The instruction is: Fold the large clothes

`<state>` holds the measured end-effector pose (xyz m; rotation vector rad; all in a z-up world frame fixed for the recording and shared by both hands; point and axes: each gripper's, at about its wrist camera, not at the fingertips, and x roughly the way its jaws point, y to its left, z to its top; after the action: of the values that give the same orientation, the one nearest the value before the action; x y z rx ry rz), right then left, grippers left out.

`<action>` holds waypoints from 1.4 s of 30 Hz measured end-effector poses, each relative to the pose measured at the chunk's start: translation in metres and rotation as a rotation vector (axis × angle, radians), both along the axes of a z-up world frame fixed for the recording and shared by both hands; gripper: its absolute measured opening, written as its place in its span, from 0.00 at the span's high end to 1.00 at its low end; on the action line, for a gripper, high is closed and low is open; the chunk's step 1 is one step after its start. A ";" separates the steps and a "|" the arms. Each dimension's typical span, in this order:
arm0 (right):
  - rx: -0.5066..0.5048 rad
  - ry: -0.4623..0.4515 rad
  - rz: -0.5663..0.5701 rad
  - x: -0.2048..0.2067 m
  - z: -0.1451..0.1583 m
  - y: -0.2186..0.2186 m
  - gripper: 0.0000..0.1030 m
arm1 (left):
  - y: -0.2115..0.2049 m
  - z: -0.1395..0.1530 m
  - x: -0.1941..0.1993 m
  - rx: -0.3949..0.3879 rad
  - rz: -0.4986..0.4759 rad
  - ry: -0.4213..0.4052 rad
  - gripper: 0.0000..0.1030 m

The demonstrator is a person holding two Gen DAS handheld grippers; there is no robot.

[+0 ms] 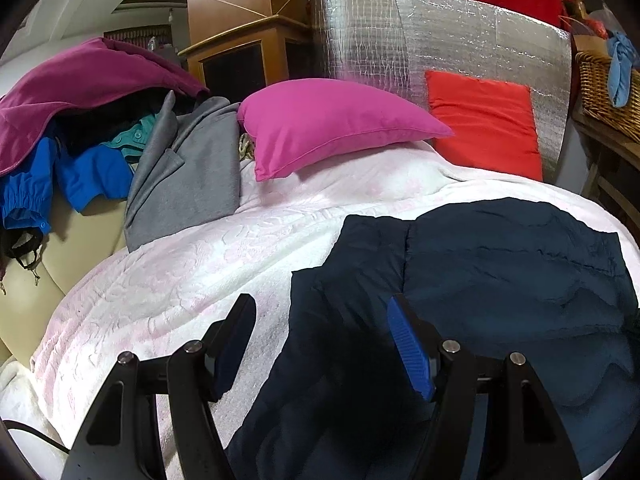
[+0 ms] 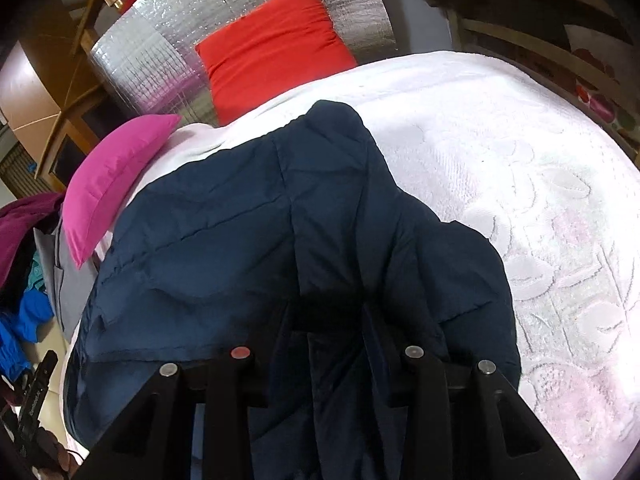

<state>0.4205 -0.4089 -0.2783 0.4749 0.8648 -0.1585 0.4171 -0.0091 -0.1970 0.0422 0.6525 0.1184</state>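
A navy quilted jacket lies on the white bedspread. My left gripper is open, its blue pads spread above the jacket's left edge, holding nothing. In the right wrist view the jacket fills the middle. My right gripper is shut on a bunched fold of the jacket, which covers its fingertips.
A pink pillow and a red pillow lean at the bed's head against a silver foil panel. A pile of grey, blue and maroon clothes sits to the left. A wicker basket stands at right.
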 end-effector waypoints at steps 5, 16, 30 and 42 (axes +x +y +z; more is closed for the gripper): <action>0.017 -0.059 0.007 -0.025 0.020 0.006 0.60 | 0.002 0.004 -0.006 -0.012 0.003 -0.007 0.32; 0.386 -0.114 0.164 -0.100 0.029 0.031 0.31 | 0.024 0.010 -0.056 -0.111 -0.085 0.024 0.27; 0.561 0.039 0.001 -0.111 -0.039 0.051 0.30 | 0.069 -0.059 -0.067 -0.638 -0.026 0.381 0.26; 0.439 -0.093 -0.085 -0.086 -0.031 0.062 0.55 | 0.064 -0.058 -0.042 -0.700 0.029 0.262 0.52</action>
<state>0.3349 -0.3468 -0.3092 0.9237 0.7879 -0.0220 0.3753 0.0546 -0.2551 -0.6351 0.9268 -0.0947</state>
